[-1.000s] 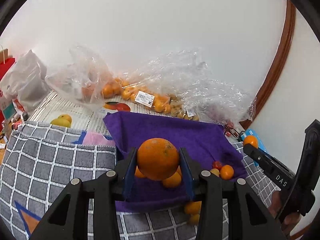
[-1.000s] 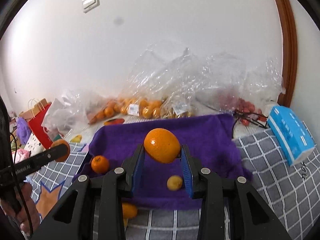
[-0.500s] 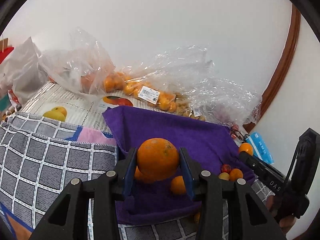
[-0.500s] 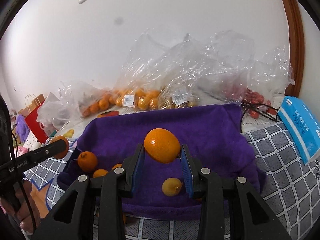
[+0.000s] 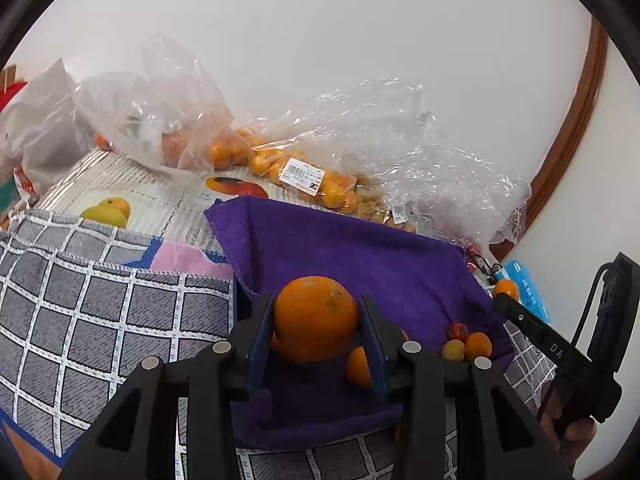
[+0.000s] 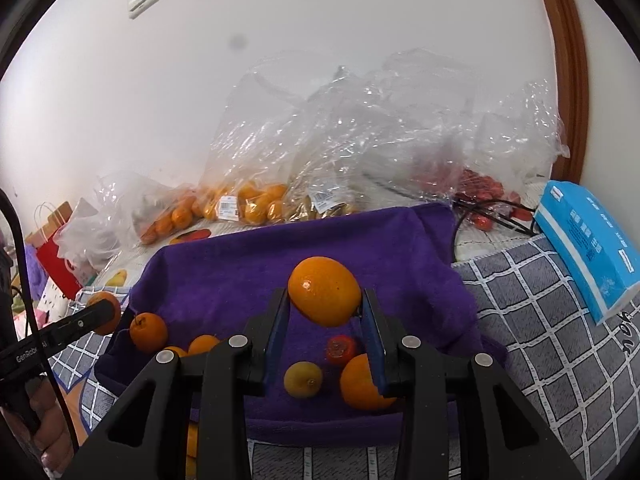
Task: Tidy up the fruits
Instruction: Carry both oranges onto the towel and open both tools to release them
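Note:
My left gripper [image 5: 316, 344] is shut on a large orange [image 5: 316, 318] and holds it above the near edge of a purple towel [image 5: 360, 256]. My right gripper [image 6: 325, 334] is shut on another orange [image 6: 324, 291] above the same towel [image 6: 288, 256]. Loose fruit lies on the towel: an orange with a stem [image 6: 148, 331], a yellow fruit [image 6: 303, 379], a small red fruit [image 6: 341, 347] and an orange [image 6: 360, 382] partly behind my right finger. In the left wrist view, the right gripper [image 5: 520, 312] shows at right with its orange [image 5: 505, 289].
Clear plastic bags of oranges [image 5: 304, 172] and other fruit [image 6: 476, 184] lie against the back wall. A grey checked cloth [image 5: 92, 304] covers the surface around the towel. A blue tissue pack [image 6: 588, 244] sits at right. A red paper bag [image 6: 56, 264] stands at far left.
Both grippers have moved forward and lower over the purple towel, each still holding its orange. More loose fruit on the towel has come into view near the right gripper.

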